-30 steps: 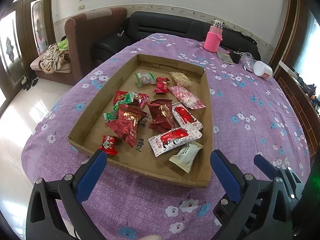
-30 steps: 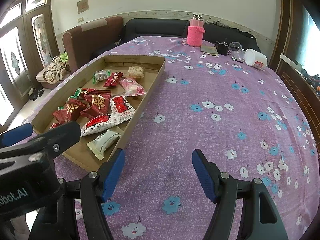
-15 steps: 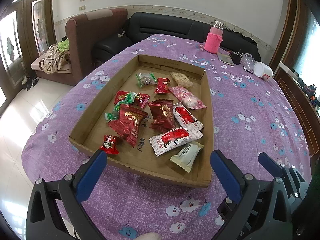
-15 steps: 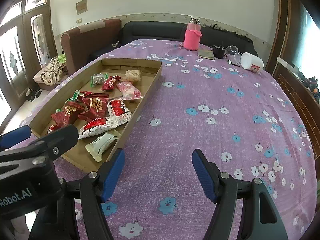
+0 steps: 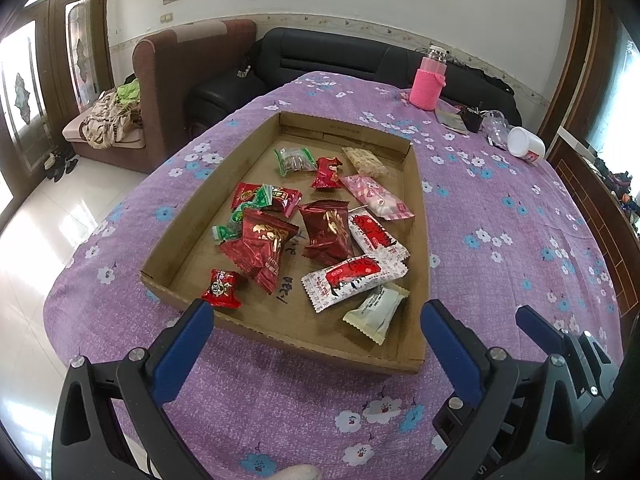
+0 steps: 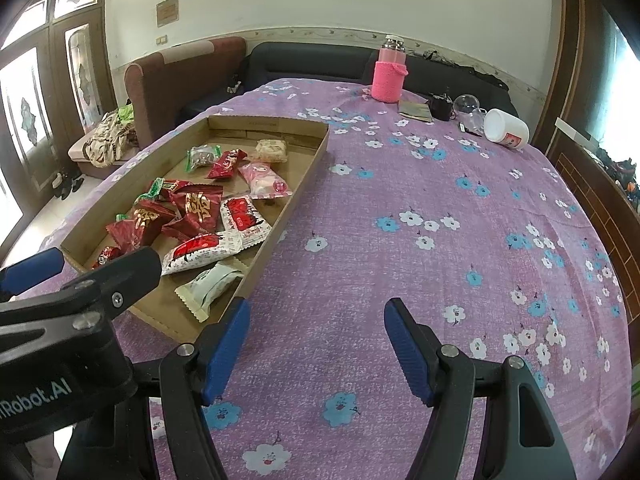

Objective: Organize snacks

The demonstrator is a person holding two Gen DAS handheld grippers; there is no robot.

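A shallow brown cardboard tray (image 5: 416, 216) is set on a table covered by a purple cloth printed with white and blue flowers (image 5: 500, 208), and the wrapped snacks are all gathered inside it. At the near end of the tray a cream-white packet (image 5: 376, 310) is seen beside the right wall, with a white packet bearing a red label (image 5: 354, 278) just behind it and a small red candy (image 5: 222, 289) close to the near left corner. Dark red foil packets (image 5: 326, 232) are clustered in the middle, partly overlapped by green-edged wrappers. Farther back a pink-and-white packet (image 5: 376, 196), a clear green-trimmed bag (image 5: 294, 160) and a beige cracker pack (image 5: 366, 162) are laid apart from one another.

The left gripper (image 5: 316, 326) is held above the tray's near edge, its blue-padded fingers spread wide with nothing between them. The right gripper (image 6: 316, 334) is held over bare cloth just right of the tray, likewise spread wide and empty.

At the table's far end a bottle in a pink knitted sleeve (image 6: 388, 76) is stood upright, and a white plastic jar (image 6: 506, 128) is laid on its side.
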